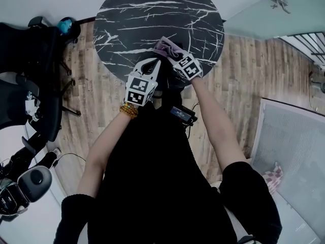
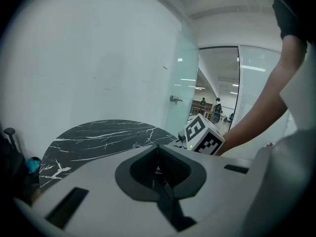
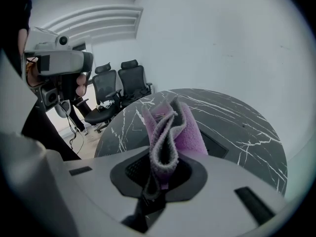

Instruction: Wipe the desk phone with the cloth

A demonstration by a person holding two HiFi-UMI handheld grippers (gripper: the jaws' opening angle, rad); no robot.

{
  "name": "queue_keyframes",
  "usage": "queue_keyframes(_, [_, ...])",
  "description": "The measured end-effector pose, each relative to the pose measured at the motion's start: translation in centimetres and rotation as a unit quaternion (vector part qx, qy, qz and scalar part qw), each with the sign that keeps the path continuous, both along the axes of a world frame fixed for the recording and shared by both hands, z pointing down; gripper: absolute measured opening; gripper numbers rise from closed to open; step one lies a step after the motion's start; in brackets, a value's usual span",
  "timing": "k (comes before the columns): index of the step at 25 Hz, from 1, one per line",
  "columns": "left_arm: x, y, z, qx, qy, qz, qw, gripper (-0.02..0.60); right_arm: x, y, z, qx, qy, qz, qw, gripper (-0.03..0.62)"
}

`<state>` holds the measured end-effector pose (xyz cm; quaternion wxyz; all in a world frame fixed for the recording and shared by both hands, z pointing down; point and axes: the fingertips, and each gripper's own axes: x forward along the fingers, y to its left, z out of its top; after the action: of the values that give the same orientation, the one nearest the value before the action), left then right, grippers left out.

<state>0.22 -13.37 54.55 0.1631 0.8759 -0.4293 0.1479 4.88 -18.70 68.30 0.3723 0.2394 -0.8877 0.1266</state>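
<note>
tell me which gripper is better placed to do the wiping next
Right. The right gripper is shut on the purple cloth and hangs over the marble table. The left gripper is shut with nothing between its jaws.

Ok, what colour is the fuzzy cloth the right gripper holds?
Purple with a grey side: fuzzy cloth, right gripper shut on it. Best in right gripper view.

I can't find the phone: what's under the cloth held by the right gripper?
Below the cloth: the black marble table and a dark flat shape, half covered. What that shape is cannot be told.
</note>
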Motion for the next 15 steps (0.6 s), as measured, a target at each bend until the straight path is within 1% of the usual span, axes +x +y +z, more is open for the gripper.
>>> queue_keyframes(15, [0.0,0.3,0.2,-0.003,-0.002,0.003,1.0000,0.014,0.0,1.8,0.7,-0.014,0.001,0.001,1.000,0.054])
